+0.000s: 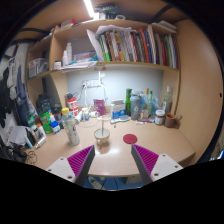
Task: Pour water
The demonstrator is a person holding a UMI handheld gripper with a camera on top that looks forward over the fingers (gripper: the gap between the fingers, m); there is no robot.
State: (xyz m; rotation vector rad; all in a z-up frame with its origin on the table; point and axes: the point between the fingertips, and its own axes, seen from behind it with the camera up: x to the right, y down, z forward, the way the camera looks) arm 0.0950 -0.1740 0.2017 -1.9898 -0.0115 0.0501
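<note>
A clear cup (101,133) stands on the wooden desk (150,140), a little beyond my fingers and slightly left of the gap's middle. A slim pale bottle (71,128) stands upright left of the cup. A red round lid (130,139) lies flat on the desk right of the cup. My gripper (113,160) hovers over the desk's near edge, open, its magenta pads (82,159) wide apart with only bare desk between them.
Bottles, jars and containers crowd the desk's left side (45,118) and the back right (150,108). A shelf of books (130,45) hangs above. Beneath the desk's front edge something blue (113,183) shows.
</note>
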